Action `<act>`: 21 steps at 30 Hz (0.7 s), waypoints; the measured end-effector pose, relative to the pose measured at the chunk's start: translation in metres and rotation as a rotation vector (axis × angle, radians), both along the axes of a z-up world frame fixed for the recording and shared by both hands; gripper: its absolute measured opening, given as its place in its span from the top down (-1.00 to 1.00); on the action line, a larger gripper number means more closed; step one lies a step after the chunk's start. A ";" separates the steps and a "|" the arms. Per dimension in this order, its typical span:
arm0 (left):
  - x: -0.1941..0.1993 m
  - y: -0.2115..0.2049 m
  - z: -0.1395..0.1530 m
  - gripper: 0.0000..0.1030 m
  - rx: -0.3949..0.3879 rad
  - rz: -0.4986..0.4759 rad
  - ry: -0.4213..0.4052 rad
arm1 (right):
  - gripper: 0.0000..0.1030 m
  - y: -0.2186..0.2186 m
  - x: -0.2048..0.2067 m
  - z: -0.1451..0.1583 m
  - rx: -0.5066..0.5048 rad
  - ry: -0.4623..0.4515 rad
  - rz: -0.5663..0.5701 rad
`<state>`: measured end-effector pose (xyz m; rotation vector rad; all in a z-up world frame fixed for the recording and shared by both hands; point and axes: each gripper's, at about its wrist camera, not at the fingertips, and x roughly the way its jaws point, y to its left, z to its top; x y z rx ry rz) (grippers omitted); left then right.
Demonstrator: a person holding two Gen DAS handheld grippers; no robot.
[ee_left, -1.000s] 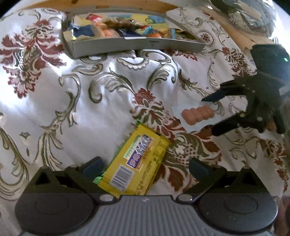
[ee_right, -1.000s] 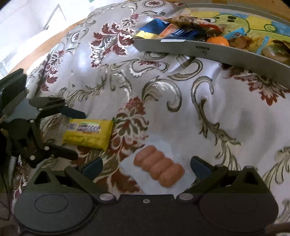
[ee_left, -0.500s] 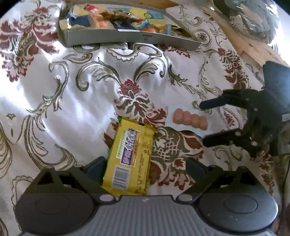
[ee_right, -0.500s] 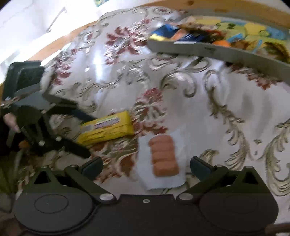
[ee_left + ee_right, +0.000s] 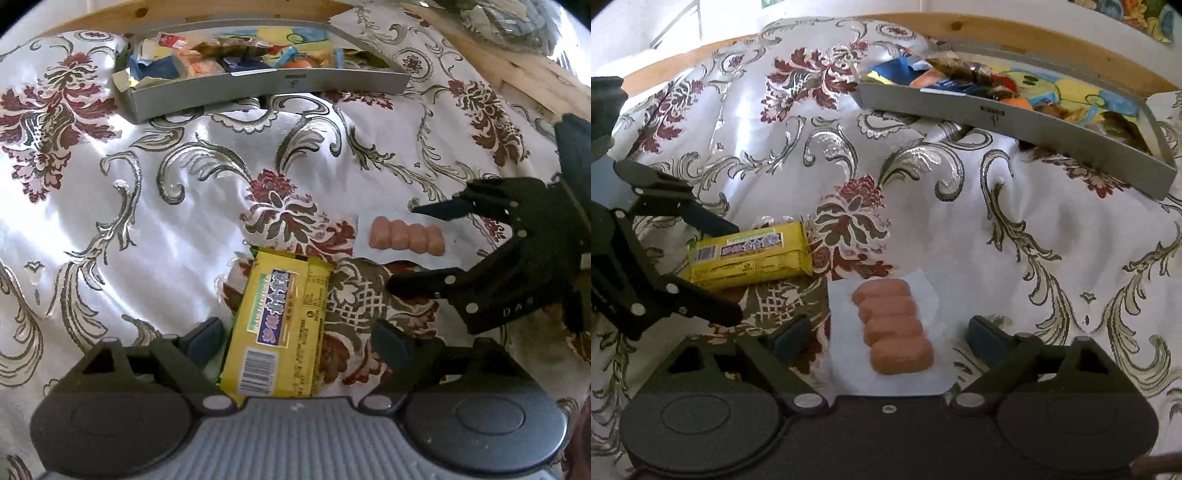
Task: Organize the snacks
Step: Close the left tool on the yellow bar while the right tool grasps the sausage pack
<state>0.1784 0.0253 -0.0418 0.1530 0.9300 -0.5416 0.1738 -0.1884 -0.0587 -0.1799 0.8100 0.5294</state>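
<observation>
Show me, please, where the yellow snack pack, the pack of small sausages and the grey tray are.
yellow snack pack (image 5: 280, 325), left wrist view, on its printed top face.
pack of small sausages (image 5: 892, 325), right wrist view, on the third sausage.
grey tray (image 5: 273, 83), left wrist view, on its front wall.

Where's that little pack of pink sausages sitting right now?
The sausage pack lies flat on the patterned cloth, between the closing, not yet touching jaws of the right gripper, just right of the yellow snack bar.
</observation>
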 end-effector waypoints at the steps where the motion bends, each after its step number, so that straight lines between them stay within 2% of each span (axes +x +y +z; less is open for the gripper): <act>1: 0.000 0.000 0.000 -0.70 0.000 0.005 0.000 | -0.68 0.000 -0.002 0.000 0.010 -0.003 -0.011; 7: 0.000 0.002 0.000 -0.51 0.005 0.037 -0.007 | -0.47 0.000 -0.011 -0.001 0.038 -0.018 -0.072; 13: -0.003 -0.002 -0.001 -0.35 0.037 0.069 -0.032 | -0.45 0.008 -0.017 -0.001 0.020 -0.022 -0.157; 17: -0.006 -0.004 0.000 -0.15 0.047 0.101 -0.034 | -0.39 0.008 -0.020 -0.001 0.028 -0.024 -0.194; 21: -0.013 -0.007 0.001 0.00 0.021 0.118 -0.009 | -0.19 0.010 -0.025 0.002 0.028 -0.026 -0.200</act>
